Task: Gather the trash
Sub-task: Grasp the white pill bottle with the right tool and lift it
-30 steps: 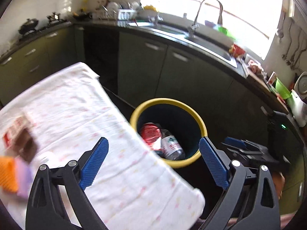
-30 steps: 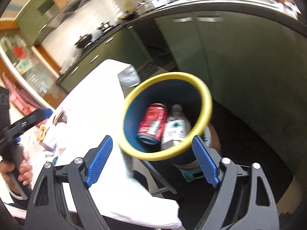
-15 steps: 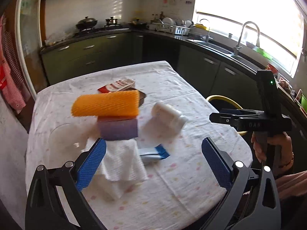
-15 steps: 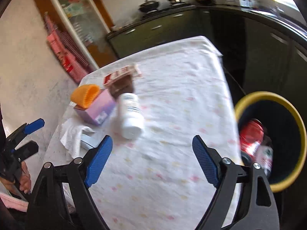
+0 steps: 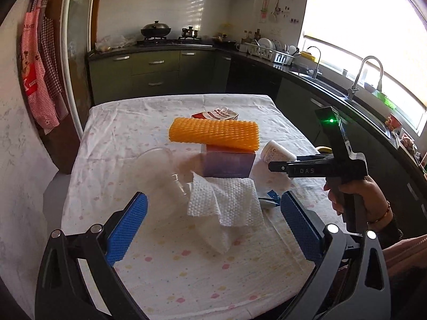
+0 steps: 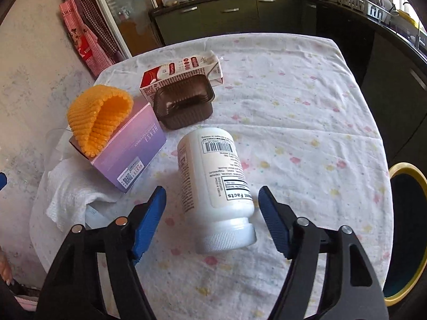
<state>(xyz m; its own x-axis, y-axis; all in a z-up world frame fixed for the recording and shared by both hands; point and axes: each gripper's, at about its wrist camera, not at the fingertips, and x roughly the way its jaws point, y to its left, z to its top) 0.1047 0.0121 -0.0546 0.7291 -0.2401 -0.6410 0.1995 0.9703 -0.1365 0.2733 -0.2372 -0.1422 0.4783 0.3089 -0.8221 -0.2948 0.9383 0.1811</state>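
A white pill bottle lies on its side on the table; it also shows in the left wrist view. My right gripper is open, its jaws either side of the bottle, not touching it. My left gripper is open and empty, hovering over a crumpled white paper towel. Behind it lie a clear plastic cup, a purple box with an orange foam net on top, a milk carton and a brown plastic tray.
The table has a white spotted cloth. The yellow-rimmed trash bin stands off its right edge. A small blue-and-silver wrapper peeks out from the towel. Kitchen cabinets and a sink counter run behind and right.
Both grippers swung from the bin to the table. The right one has closed in around the white bottle; the left one has come nearer the paper towel.
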